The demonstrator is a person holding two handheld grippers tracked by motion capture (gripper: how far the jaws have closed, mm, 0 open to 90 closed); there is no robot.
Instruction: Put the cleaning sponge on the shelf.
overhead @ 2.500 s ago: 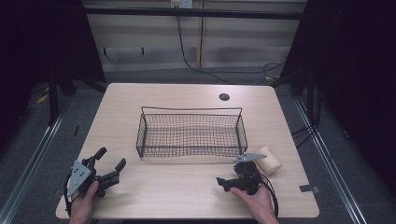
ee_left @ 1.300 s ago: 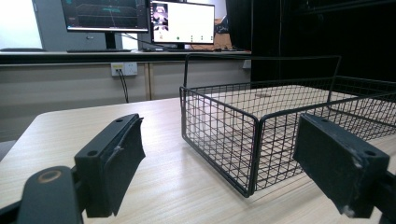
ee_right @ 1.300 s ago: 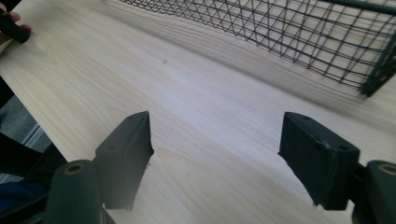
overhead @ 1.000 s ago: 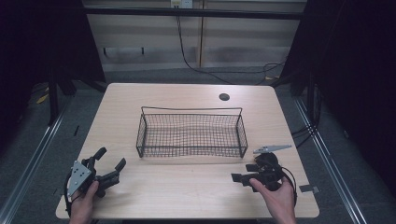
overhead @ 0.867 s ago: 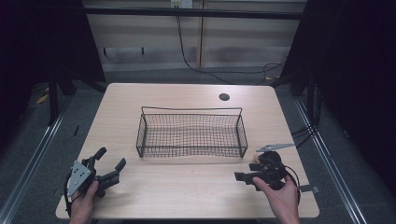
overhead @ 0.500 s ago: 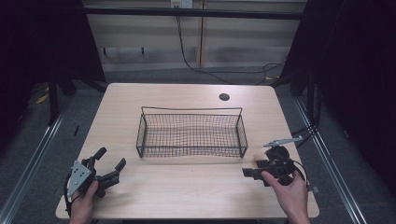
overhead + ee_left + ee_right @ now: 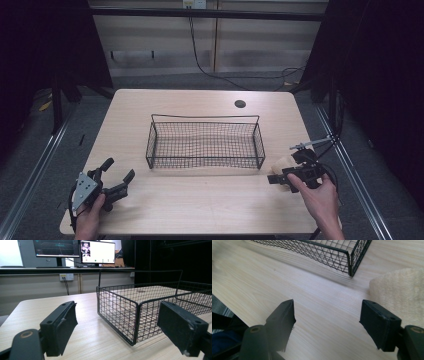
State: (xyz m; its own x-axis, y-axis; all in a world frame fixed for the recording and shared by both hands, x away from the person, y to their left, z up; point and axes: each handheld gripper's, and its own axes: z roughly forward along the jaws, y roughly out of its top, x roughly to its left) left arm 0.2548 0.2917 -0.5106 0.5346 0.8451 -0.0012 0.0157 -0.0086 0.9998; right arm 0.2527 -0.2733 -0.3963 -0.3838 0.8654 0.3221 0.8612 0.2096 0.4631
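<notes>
Right gripper (image 7: 327, 322): fingers (image 7: 280, 322) stood apart with nothing between them, only bare worktop (image 7: 262, 282) in the gap. They had just been opening a little. The pale sponge (image 7: 398, 292) lay on the worktop just beside the right-hand finger, outside the gap, apparently not touching it. Judged: the gripper was lined up next to the sponge, not yet over it, so a grasp would need a shift sideways toward it.

In the high view the right gripper (image 7: 287, 176) sat near the worktop's right edge, with the sponge (image 7: 280, 162) just off the near right corner of the wire basket (image 7: 205, 142). The basket was empty; probably the sponge's destination.

Left gripper (image 7: 116, 176): fingers (image 7: 61, 326) wide apart, holding nothing, resting low at the near left of the worktop and pointing at the basket's corner (image 7: 136, 322). Judged idle, kept clear of the working side.

Obstacles: the basket's upright wall stood between sponge and basket floor, so a lift over the rim would be needed. A round hole (image 7: 240, 104) lay at the far side, out of the way.
</notes>
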